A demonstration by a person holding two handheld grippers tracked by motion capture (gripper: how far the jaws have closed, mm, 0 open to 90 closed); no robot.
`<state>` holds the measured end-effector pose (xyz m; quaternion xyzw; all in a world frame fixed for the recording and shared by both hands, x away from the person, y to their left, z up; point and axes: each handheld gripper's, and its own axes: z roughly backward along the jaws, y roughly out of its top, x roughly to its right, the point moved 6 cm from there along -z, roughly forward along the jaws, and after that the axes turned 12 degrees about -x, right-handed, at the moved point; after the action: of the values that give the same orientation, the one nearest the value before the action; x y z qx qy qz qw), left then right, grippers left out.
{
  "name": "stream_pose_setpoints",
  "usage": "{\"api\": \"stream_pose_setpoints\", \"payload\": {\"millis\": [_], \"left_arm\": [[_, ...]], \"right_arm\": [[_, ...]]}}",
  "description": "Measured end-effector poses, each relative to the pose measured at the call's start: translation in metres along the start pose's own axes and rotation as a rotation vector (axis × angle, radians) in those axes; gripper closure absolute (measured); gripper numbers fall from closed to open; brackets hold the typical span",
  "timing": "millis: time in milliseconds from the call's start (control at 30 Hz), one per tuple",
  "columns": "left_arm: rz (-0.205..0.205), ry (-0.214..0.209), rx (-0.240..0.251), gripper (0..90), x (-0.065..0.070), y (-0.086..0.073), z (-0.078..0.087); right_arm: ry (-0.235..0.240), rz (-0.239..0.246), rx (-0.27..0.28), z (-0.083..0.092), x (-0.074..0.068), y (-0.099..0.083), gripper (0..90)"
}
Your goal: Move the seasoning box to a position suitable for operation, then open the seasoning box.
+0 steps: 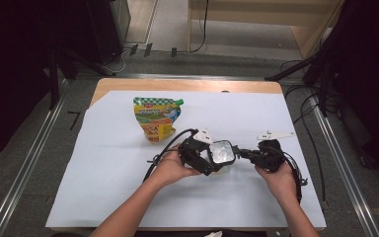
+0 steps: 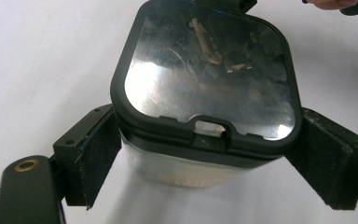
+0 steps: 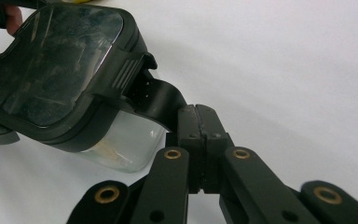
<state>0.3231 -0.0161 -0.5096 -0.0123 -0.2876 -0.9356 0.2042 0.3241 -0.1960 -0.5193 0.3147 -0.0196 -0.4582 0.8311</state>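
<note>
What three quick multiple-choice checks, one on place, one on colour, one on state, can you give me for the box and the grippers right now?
1. Where does the pouch lie?
A. on the sheet beyond the box
B. inside the box
C. under the right hand

2. What colour is the box's lid rim?
A. white
B. black
C. red

3. What is the right gripper doing?
A. open above the pouch
B. shut on the lid latch
C. lying on the sheet, unused

Answers:
1 A: the high view shows the pouch flat on the white sheet, farther from the person than the box.
2 B: the left gripper view shows a black frame around the clear panel.
3 B: the right gripper view shows its jaws pressed together on the black latch.
</note>
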Motion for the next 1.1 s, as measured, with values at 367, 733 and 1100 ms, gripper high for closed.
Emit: {"api": "stream_pose_setpoints", "payload": {"millis": [367, 733, 1100], "left_arm": [[-0.050, 0.040, -0.020, 16.1, 0.002, 0.005, 0.003], [-0.066, 0.044, -0.029, 16.8, 0.003, 0.012, 0.010], [-0.080, 0.060, -0.034, 17.4, 0.006, 0.017, 0.013]], "right_arm": [[0.003, -0.010, -0.009, -0.002, 0.000, -0.001, 90.0], [0.007, -0.010, -0.009, -0.002, 0.001, -0.001, 90.0], [0.004, -0.010, -0.010, -0.002, 0.001, 0.000, 90.0]]}}
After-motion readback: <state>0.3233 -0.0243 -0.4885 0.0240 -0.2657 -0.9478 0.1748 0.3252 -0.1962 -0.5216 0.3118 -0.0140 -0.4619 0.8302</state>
